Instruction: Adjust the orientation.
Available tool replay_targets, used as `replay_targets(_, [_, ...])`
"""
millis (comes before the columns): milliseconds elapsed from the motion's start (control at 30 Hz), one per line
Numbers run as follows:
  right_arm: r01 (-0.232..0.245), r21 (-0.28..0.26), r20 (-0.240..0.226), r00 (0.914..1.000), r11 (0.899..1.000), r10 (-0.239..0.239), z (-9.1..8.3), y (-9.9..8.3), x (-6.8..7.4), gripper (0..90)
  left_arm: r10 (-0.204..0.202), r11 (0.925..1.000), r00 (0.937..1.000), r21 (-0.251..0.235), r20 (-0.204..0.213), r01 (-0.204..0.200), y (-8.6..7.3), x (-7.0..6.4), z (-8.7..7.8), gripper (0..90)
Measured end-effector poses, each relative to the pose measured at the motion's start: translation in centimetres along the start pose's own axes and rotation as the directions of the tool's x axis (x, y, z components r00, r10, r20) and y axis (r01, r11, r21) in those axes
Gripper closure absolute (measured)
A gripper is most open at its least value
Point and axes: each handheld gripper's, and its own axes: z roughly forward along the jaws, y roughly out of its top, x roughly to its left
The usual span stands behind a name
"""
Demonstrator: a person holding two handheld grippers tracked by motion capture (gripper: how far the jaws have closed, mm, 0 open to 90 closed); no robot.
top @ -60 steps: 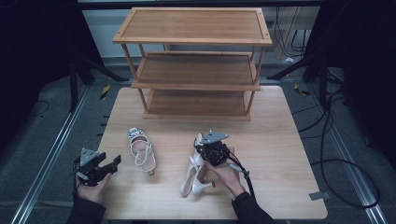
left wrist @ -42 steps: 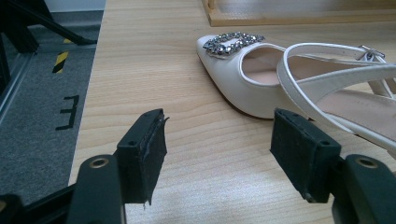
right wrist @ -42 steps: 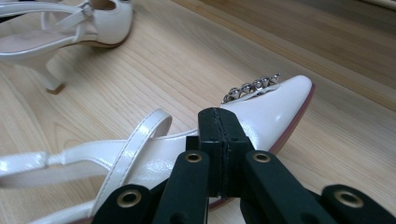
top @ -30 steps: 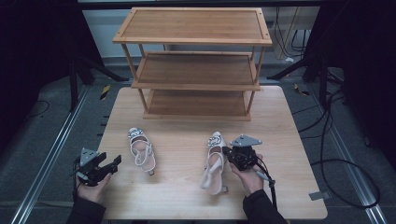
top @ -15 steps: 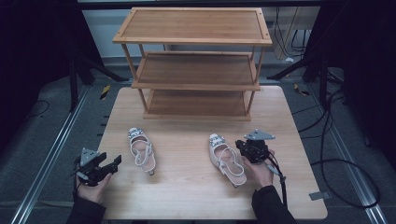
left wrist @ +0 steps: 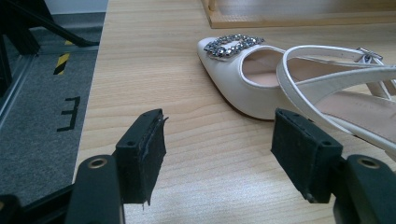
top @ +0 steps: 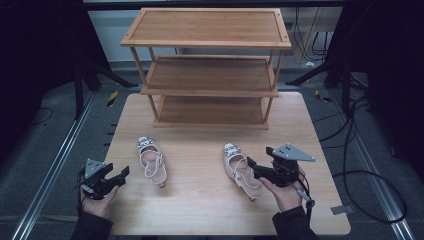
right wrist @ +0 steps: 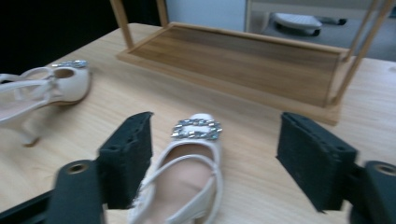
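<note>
Left gripper (top: 116,177), lower left, unchanged: jaws wide apart, empty, beside the left slingback shoe (top: 151,161). Right slingback shoe (top: 241,171) now lies flat, lower centre; right gripper (top: 253,168) gapes, released. Right gripper view reveals its rhinestone buckle (right wrist: 196,129).

Lab — cables (top: 353,131), floor rails (top: 55,165), dark surround.

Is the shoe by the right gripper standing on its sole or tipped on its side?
Standing on its sole. The right shoe shows its open top and buckle facing up, and the right gripper has open jaws beside it, not holding it.
</note>
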Motion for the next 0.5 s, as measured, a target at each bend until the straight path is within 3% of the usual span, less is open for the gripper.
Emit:
replay_targets(167, [0.032,0.018,-0.025,0.9992,0.999,-0.031,-0.2,-0.4,1.5,17.1,-0.001,1.0000,1.0000,0.001,-0.002,0.001,0.0,0.0,0.0,33.6])
replay_targets(233, [0.055,0.041,-0.030,0.9981,0.998,-0.054,-0.4,-1.4,2.4,15.4,-0.001,1.0000,1.0000,0.000,-0.003,0.001,0.0,0.0,0.0,33.6])
replay_targets(367, [0.044,0.059,-0.021,0.9988,0.997,-0.043,-0.6,-2.6,2.8,12.7,0.001,1.0000,1.0000,0.003,-0.002,-0.001,0.0,0.0,0.0,33.5])
replay_targets(500, [0.017,0.117,-0.007,0.9998,0.993,-0.016,-0.1,-4.9,2.8,7.6,0.001,1.0000,1.0000,0.004,-0.002,-0.001,0.0,0.0,0.1,33.5])
